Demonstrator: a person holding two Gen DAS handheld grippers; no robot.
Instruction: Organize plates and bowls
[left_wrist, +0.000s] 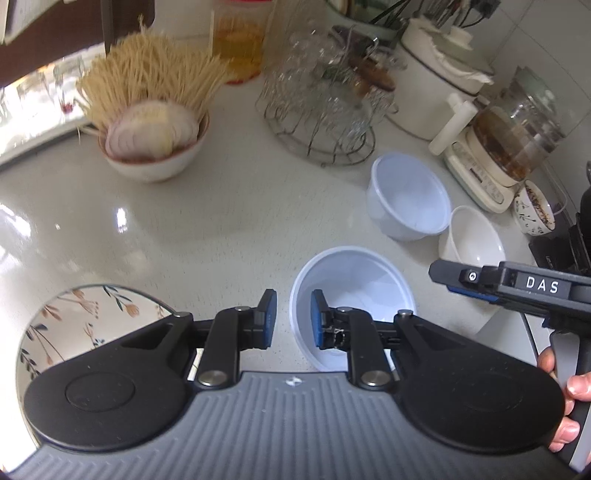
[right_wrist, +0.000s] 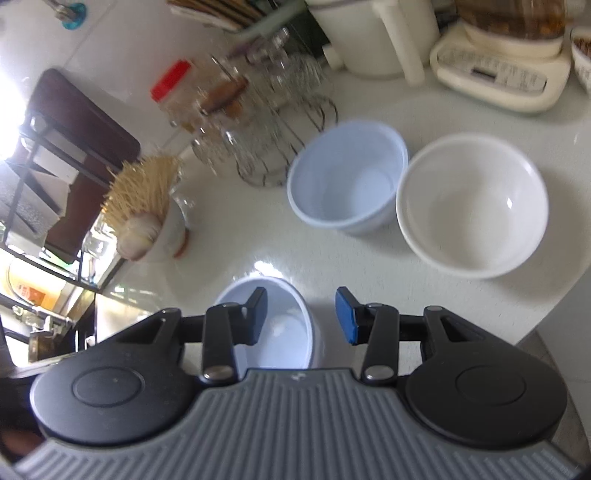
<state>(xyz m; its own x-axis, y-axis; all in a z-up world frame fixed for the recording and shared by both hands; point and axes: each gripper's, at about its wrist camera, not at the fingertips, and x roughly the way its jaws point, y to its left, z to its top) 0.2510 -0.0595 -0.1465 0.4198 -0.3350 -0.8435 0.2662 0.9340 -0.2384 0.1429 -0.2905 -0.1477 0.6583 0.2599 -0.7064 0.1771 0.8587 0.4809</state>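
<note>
Beneath both grippers' spread fingers (left_wrist: 267, 317), nothing pinched, an empty pale-blue bowl (left_wrist: 354, 269); beyond, bowl of toothpicks (left_wrist: 155, 147).

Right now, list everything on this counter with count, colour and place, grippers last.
Pale blue plastic bowls: two, one by the wire rack, one under the grippers.
White bowl: one, touching the far blue bowl's right.
Floral plate: one, white, near left.
Toothpick bowl: one, white, far left.
Wire rack: one, metal, holding glasses, back centre.
Kettle base: one, cream, back right.
Left gripper: open, empty.
Right gripper: open, empty.
</note>
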